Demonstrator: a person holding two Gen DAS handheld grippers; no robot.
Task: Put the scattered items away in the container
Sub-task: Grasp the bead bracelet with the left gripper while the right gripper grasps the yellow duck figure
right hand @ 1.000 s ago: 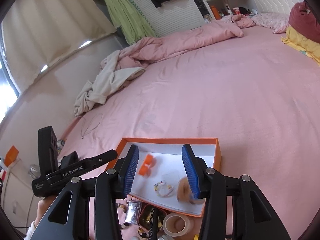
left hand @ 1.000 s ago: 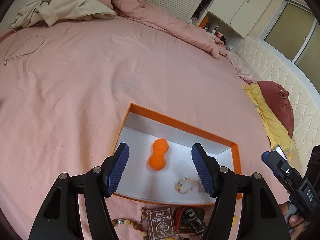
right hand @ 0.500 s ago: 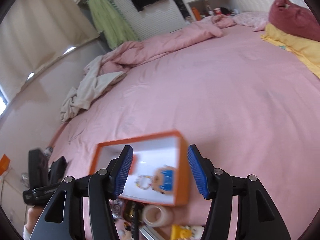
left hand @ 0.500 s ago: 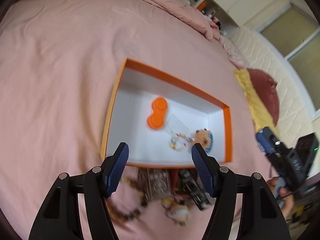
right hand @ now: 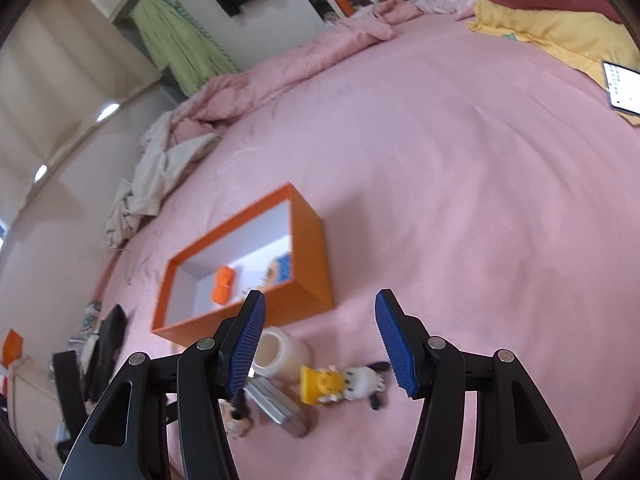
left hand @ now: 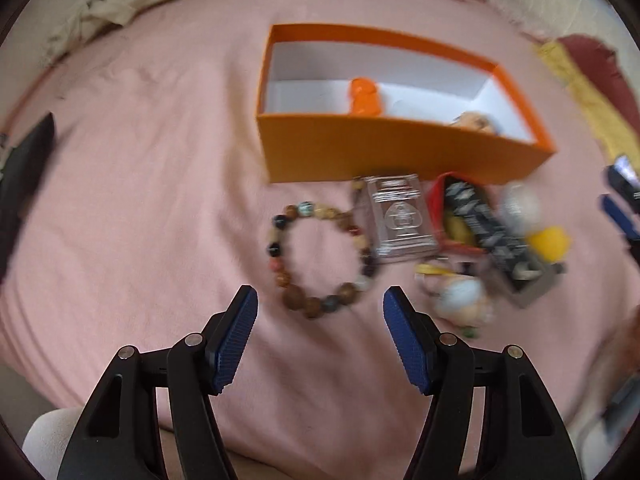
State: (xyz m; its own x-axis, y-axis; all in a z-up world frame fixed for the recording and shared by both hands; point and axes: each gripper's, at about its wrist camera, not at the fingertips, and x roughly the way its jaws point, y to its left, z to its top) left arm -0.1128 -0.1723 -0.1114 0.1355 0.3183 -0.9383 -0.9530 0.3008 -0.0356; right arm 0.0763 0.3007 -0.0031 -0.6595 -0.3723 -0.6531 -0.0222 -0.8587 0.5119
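Note:
An orange box (left hand: 360, 152) with a white inside sits on the pink bed; it also shows in the right wrist view (right hand: 308, 240). Inside lie an orange case (left hand: 362, 96) and a small bear toy (left hand: 474, 122). In front of the box lie a bead bracelet (left hand: 316, 256), a silver card pack (left hand: 400, 216), a black patterned box (left hand: 492, 232), a tape roll (right hand: 280, 350) and a yellow-and-white toy figure (right hand: 340, 384). My left gripper (left hand: 320, 340) is open and empty, just short of the bracelet. My right gripper (right hand: 320, 344) is open and empty above the toy figure.
A rumpled pink duvet (right hand: 288, 72) and a cream garment (right hand: 156, 176) lie at the far side of the bed. Yellow and red pillows (right hand: 560, 28) and a phone (right hand: 624, 88) lie at the right. The other gripper's black body (right hand: 100, 356) shows at the left.
Both grippers have pulled back from over the box and tilted down to the items in front of it. The bear toy dropped from my right gripper into the box.

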